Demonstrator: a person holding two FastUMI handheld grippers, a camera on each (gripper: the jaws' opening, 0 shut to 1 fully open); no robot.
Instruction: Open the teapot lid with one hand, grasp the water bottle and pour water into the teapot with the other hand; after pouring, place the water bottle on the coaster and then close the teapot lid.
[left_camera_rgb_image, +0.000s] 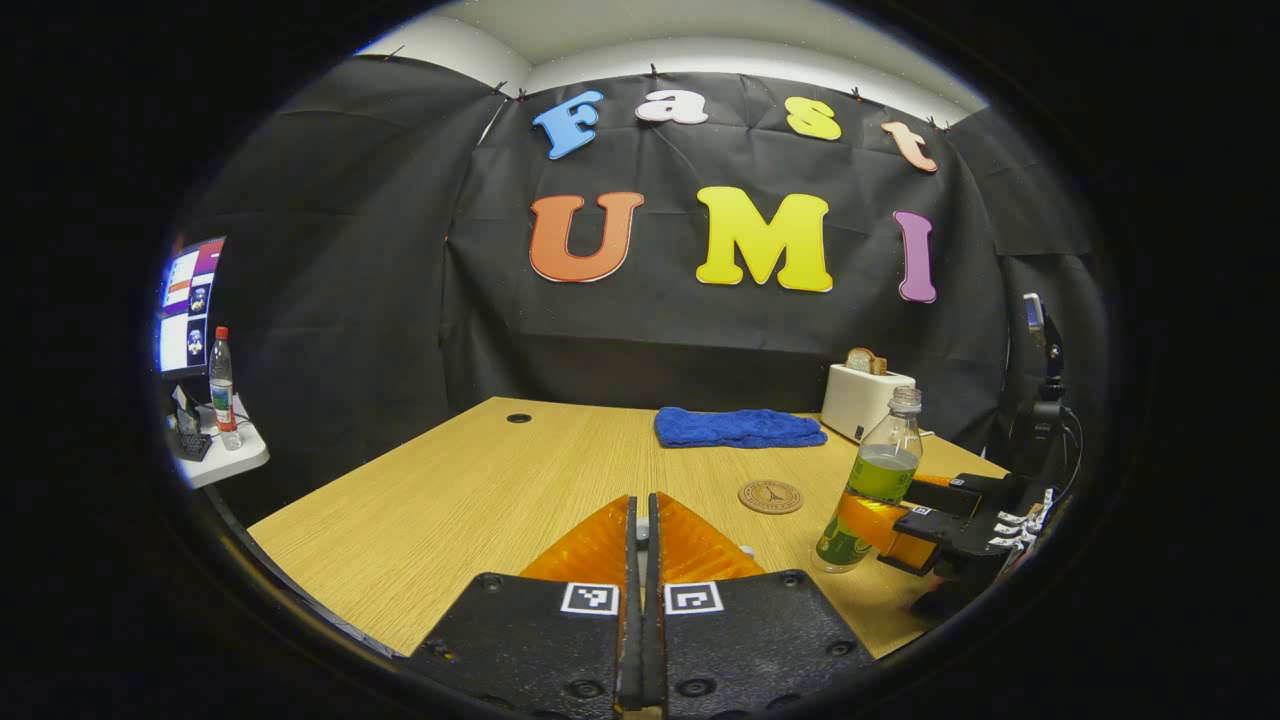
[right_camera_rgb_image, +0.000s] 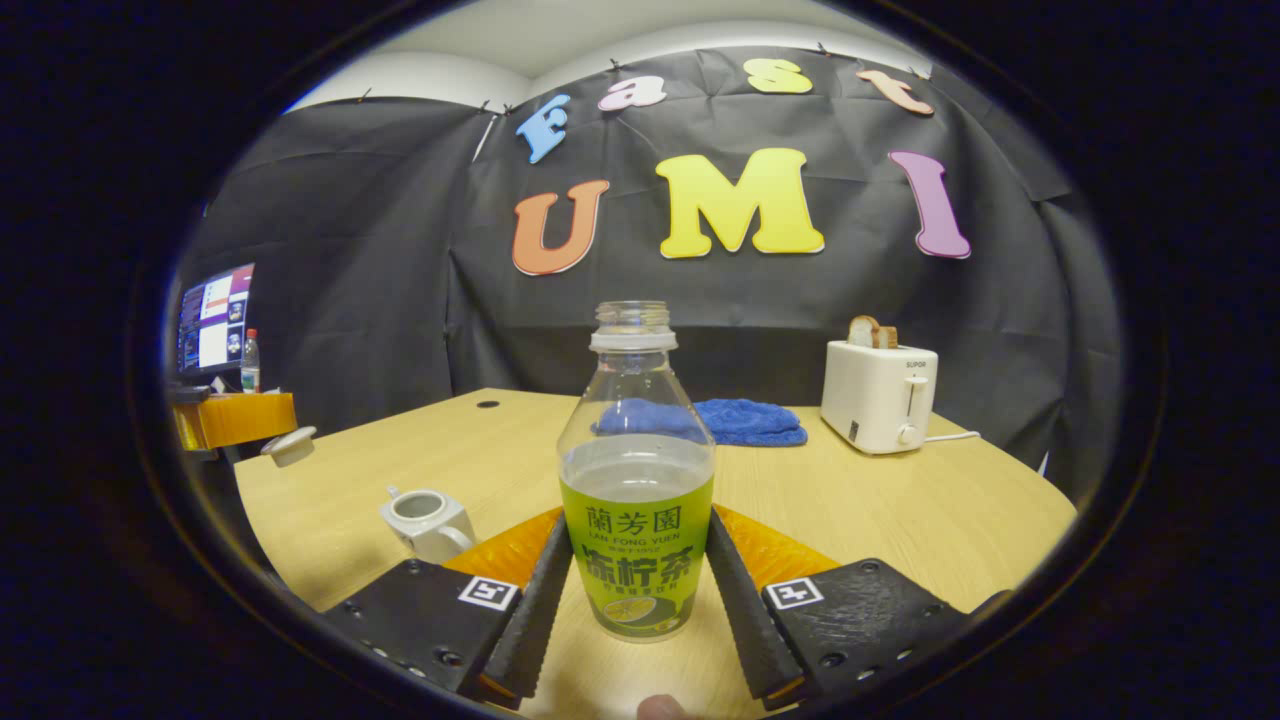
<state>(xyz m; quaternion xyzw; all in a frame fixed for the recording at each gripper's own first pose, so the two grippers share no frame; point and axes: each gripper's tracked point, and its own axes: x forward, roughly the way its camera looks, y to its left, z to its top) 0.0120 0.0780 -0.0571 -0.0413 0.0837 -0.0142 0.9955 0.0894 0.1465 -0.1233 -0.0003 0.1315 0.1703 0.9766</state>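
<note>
Fingers of your right claw (right_camera_rgb_image: 640, 600) press both sides of the uncapped water bottle (right_camera_rgb_image: 636, 480), center frame on the counter (right_camera_rgb_image: 900, 510). Your left claw (left_camera_rgb_image: 643, 560) holds the teapot lid (right_camera_rgb_image: 289, 445); the open teapot (right_camera_rgb_image: 428, 520) sits lower left.

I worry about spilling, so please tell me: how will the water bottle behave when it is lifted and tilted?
The water bottle has no cap, so it would likely spill if tilted early. It looks about half full, probably light yet sloshing. Its thin clear wall may dent between the right gripper fingers, which flank its label.
</note>
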